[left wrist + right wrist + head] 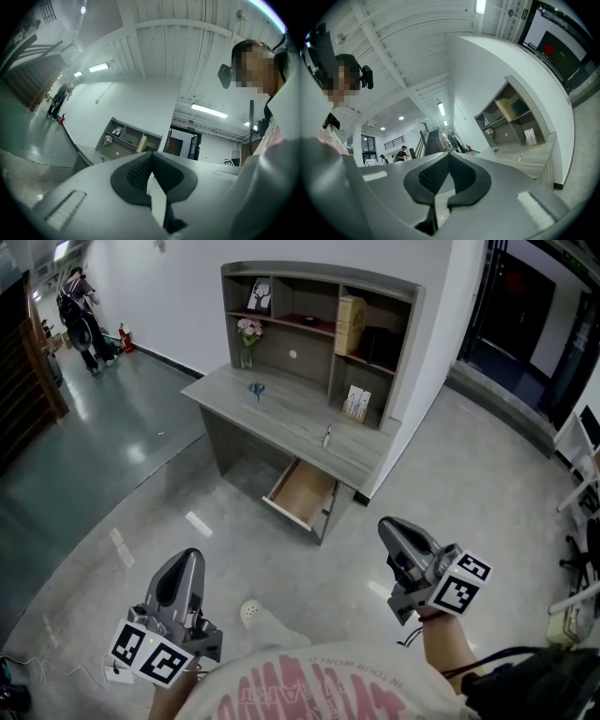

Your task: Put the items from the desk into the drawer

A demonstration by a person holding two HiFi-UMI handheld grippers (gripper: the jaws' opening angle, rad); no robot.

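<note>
Floor (450, 484): smooth, glossy grey concrete, with wide open room between the person and the bench.
Bench (291, 418): pale grey wood grain, a flat top with straight edges, set against a white wall.
Shelf unit (319, 296): the same grey wood, with square compartments standing on the back of the bench.
Drawer (302, 491): pulled out under the bench's right end, its light brown wood bottom bare.
Left gripper (186, 559): grey moulded shell with dark ribbed pads, held low and pointing at the bench but well apart from it. Its jaws are closed together with nothing between them.
Right gripper (390, 527): same build, on a bare forearm and pointing the same way. Its jaws are closed and empty.
Box (356, 403): a pale upright rectangle on the bench top by the shelf unit's right end.
Flowers (247, 334): pink, in a clear vase at the back left of the bench.
Blue thing (257, 388): small, on the bench top left of centre; too small to tell its shape.
White stick (327, 435): thin, near the bench's front edge above the drawer.
</note>
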